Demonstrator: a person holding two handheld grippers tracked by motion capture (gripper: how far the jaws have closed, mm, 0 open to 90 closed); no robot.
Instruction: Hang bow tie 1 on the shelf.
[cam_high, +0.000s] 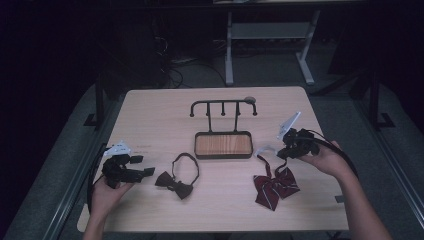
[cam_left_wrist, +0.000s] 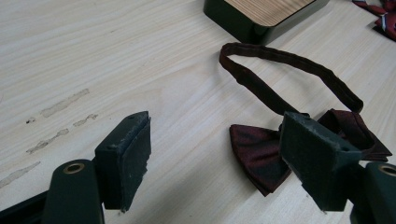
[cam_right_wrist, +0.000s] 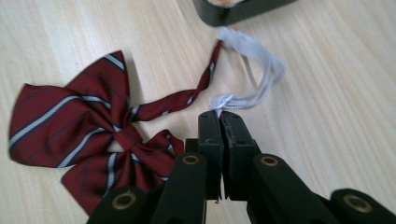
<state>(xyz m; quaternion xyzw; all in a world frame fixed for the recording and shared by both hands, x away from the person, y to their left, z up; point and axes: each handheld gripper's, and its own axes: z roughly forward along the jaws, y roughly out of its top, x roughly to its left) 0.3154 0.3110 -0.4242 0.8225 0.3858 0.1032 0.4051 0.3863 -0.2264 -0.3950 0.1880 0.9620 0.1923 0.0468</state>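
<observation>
Left gripper jaws apart near the bench's left edge, dark red bow tie just ahead, right gripper clamped on striped bow tie's white elastic loop.

Pale wood-grain table, rounded corners, faint scuff marks on top. Grey carpeted floor around it. White-legged desk frame behind; cables trail on floor. Room dim, far side falls into darkness.

We count two bow ties, one plain dark maroon and one striped red, one hook stand, and two grippers.
</observation>
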